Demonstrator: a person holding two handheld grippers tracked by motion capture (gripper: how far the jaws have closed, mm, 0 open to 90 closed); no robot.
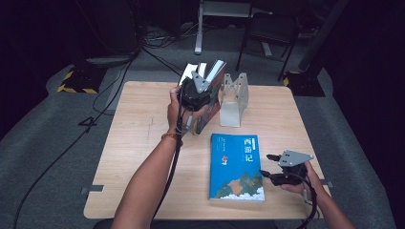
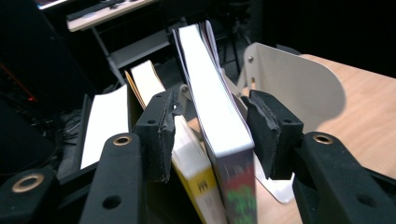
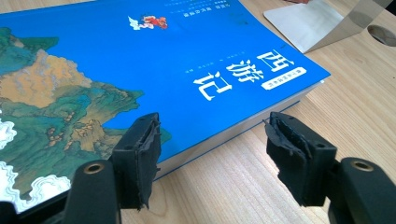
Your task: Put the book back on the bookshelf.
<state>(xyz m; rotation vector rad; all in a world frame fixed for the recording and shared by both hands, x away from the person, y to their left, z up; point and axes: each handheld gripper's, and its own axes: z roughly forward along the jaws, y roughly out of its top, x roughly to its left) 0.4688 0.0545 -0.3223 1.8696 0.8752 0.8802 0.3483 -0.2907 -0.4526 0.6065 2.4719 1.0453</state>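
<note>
Dark room, grey carpeted floor; a pale wooden table [image 1: 143, 143] carries the work. Near the table's far edge, about midway along it, stands a metal bookend [image 1: 234, 98], and a row of books leans just left of it. My left gripper [image 2: 212, 133] is raised at those books: its jaws are spread wide, with a thick book [image 2: 219, 112] and the yellow-spined book [image 2: 196, 172] beside it standing between the pads. In the left gripper view the right pad lies just beside the thick book's cover; I cannot tell whether it touches. The left pad sits against the yellow-spined book's pages. A blue book [image 1: 237, 166] lies flat, cover up, toward the near edge, right of centre. My right gripper [image 3: 212, 154] rests low near the table's near right corner, jaws spread apart and holding nothing; they point at the blue book's right edge, the left pad overlapping that edge in the right gripper view, the right pad over bare wood
</note>
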